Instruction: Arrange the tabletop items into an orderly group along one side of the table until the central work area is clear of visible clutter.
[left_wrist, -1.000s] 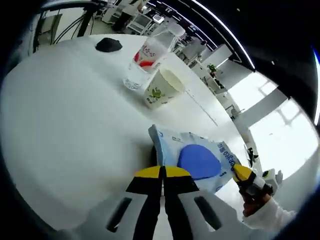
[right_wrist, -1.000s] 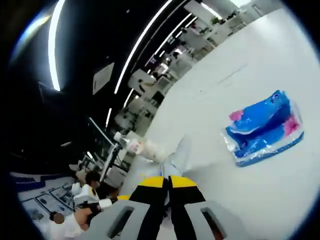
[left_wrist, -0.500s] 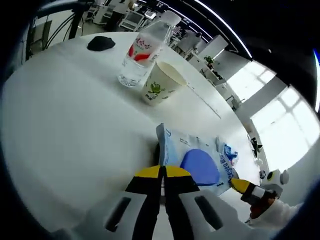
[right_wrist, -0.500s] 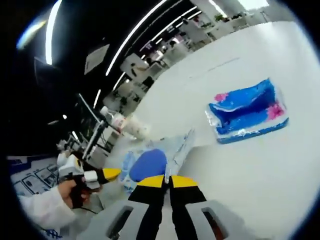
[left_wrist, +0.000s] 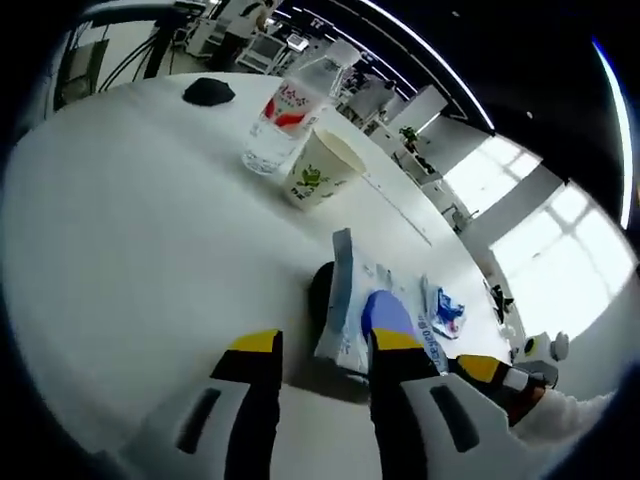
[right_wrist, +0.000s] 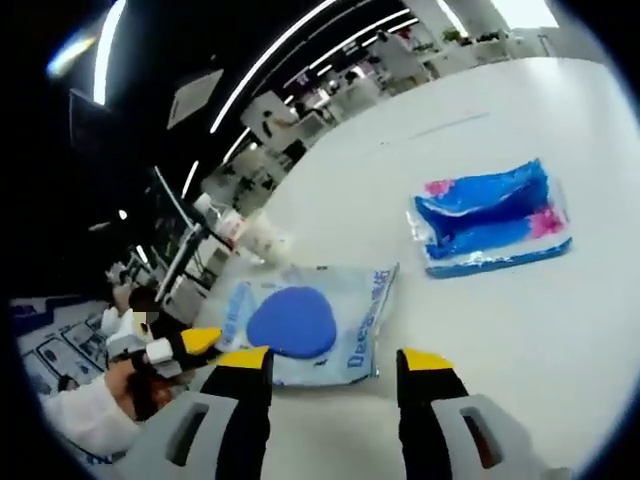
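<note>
A light blue wipes packet (right_wrist: 300, 320) with a dark blue oval lies flat on the white table (right_wrist: 520, 320), just ahead of my right gripper (right_wrist: 335, 360), which is open and holds nothing. In the left gripper view the same packet (left_wrist: 355, 305) sits between the tips of my left gripper (left_wrist: 325, 345), also open, its near edge curled upward. A clear water bottle (left_wrist: 290, 110) with a red label and a paper cup (left_wrist: 320, 170) stand together further off. A blue and pink tissue pack (right_wrist: 490, 215) lies apart to the right.
A black object (left_wrist: 208, 92) lies at the far side of the table (left_wrist: 120, 220). A hand (right_wrist: 130, 385) in a white sleeve holds the left gripper at the lower left of the right gripper view. Office desks and chairs stand beyond the table.
Both grippers were shut on the wipes packet and have opened. The packet has been let go and now lies on the table.
</note>
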